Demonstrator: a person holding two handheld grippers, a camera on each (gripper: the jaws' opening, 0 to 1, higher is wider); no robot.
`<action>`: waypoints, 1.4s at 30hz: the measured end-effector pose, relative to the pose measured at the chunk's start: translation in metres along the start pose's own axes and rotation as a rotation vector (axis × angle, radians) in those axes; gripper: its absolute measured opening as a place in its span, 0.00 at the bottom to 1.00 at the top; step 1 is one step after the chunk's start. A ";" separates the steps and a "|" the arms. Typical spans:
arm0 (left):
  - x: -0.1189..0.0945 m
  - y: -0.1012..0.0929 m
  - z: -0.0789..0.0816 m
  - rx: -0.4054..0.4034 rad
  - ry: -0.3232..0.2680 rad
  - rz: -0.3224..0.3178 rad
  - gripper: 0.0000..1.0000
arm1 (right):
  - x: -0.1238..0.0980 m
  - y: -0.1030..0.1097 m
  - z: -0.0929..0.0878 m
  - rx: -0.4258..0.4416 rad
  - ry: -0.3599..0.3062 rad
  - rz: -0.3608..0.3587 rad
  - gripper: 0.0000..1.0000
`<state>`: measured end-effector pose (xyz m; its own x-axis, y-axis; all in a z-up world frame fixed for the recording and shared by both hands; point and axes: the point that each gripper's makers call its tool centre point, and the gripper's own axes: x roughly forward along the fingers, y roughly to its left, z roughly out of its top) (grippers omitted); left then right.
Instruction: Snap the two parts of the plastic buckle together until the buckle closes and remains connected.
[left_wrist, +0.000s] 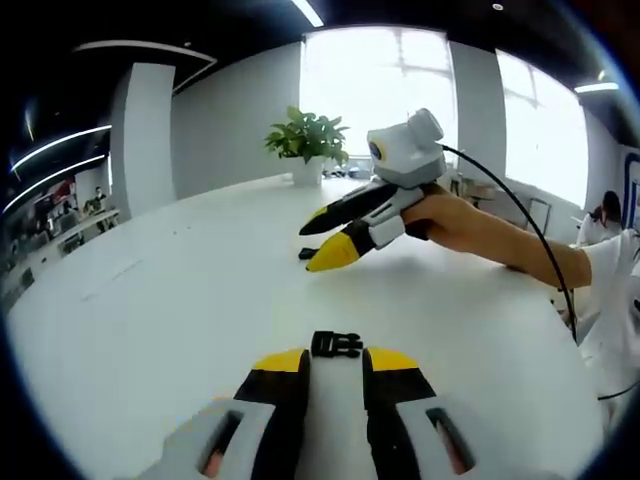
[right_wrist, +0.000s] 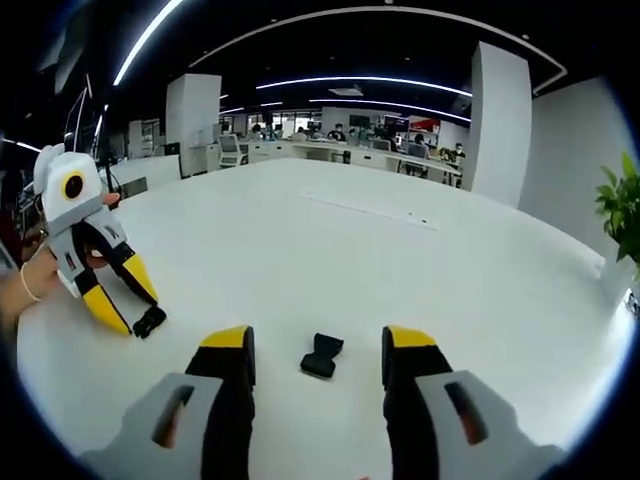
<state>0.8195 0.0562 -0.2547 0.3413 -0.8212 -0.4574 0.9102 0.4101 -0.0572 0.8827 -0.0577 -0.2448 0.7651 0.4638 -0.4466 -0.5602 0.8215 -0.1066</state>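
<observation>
On the white tabletop (left_wrist: 150, 300) lie two black buckle halves, well apart and not joined.

In the left gripper view, the left tool (left_wrist: 335, 362) stands with its yellow-tipped jaws narrowly apart, holding nothing. One buckle half, the pronged part (left_wrist: 336, 344), lies on the tabletop just beyond the tips, in line with the gap between them; whether the tips touch it cannot be told. Farther off, the right tool (left_wrist: 322, 243), held by a hand (left_wrist: 450, 215), has its jaws spread, one tip low near the tabletop. A small black piece shows just beside that lower tip.

In the right gripper view, the right tool (right_wrist: 318, 346) has its jaws wide apart and empty. The other half, the socket part (right_wrist: 322, 354), lies flat on the tabletop between the two tips, clear of both. At the left, the left tool (right_wrist: 128, 308) points down at the pronged part (right_wrist: 149, 320), which sits just beside its tips.

A potted plant (left_wrist: 307, 142) stands at the tabletop's far edge.
</observation>
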 end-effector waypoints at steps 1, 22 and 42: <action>0.000 0.000 0.000 -0.001 0.000 0.000 0.20 | 0.000 0.000 0.000 -0.001 0.002 0.002 0.50; -0.003 -0.002 -0.001 -0.002 0.007 0.012 0.19 | 0.008 0.000 -0.001 -0.012 0.008 0.032 0.34; -0.004 -0.003 0.000 -0.014 0.008 0.009 0.17 | 0.010 0.001 0.000 0.019 0.001 0.076 0.19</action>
<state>0.8158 0.0586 -0.2526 0.3477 -0.8144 -0.4646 0.9036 0.4233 -0.0656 0.8894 -0.0523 -0.2496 0.7205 0.5246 -0.4535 -0.6102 0.7903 -0.0554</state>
